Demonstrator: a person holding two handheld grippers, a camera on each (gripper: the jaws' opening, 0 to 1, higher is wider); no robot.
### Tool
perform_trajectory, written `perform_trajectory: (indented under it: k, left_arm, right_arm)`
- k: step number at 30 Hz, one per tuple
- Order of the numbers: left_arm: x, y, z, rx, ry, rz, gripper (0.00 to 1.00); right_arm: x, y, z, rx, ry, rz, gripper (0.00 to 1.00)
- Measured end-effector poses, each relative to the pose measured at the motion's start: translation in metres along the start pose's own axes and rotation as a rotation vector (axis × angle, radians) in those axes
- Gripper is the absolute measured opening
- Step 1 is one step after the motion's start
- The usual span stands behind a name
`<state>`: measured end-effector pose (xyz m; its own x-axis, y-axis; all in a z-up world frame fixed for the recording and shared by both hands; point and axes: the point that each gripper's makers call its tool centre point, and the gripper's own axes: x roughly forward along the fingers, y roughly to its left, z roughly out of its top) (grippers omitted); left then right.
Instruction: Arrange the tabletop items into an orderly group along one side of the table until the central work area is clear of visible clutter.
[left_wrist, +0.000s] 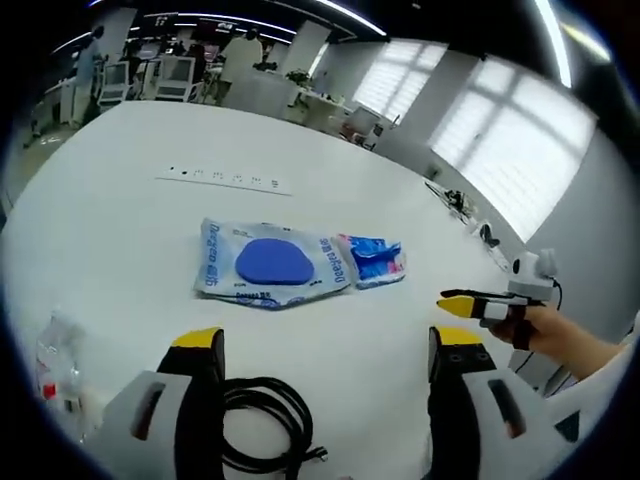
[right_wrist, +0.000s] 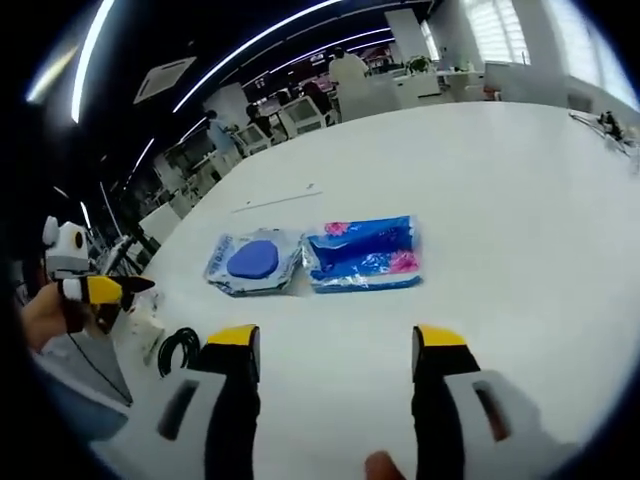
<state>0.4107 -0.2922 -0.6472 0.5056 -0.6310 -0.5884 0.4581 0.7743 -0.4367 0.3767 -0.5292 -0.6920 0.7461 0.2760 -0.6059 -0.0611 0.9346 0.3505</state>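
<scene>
Two flat packets lie side by side, touching, mid-table: the blue-disc packet (left_wrist: 268, 262) and the blue-and-pink packet (right_wrist: 363, 253), long sides running left to right. Both lie straight ahead of the left gripper (left_wrist: 325, 345) and right gripper (right_wrist: 335, 340), jaws spread wide and empty. A coiled black cable (left_wrist: 262, 425) sits nearest the left gripper. A clear wrapper (left_wrist: 57, 365) at the near left is blurred.
</scene>
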Motion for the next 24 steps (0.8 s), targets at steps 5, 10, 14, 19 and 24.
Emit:
perform_trajectory:
  k: [5,10,14,19,24]
  left_arm:
    - [-0.008,0.008,-0.008,0.008,0.021,0.002,0.85]
    - [-0.013,0.017,-0.018,0.022,0.044,0.01,0.86]
    - [-0.015,0.021,-0.028,0.047,0.067,0.024,0.87]
    - [-0.01,0.031,-0.053,0.097,0.123,0.059,0.89]
    - [-0.004,0.04,-0.081,0.071,0.198,0.091,0.92]
  right_arm:
    - [-0.007,0.008,-0.002,0.022,-0.013,-0.005,0.6]
    - [-0.009,0.012,-0.006,0.027,-0.014,-0.011,0.58]
    - [-0.007,0.014,-0.011,0.033,-0.003,-0.008,0.58]
    - [-0.002,0.018,-0.019,0.036,0.018,0.015,0.57]
    - [0.002,0.019,-0.024,0.048,0.035,0.024,0.55]
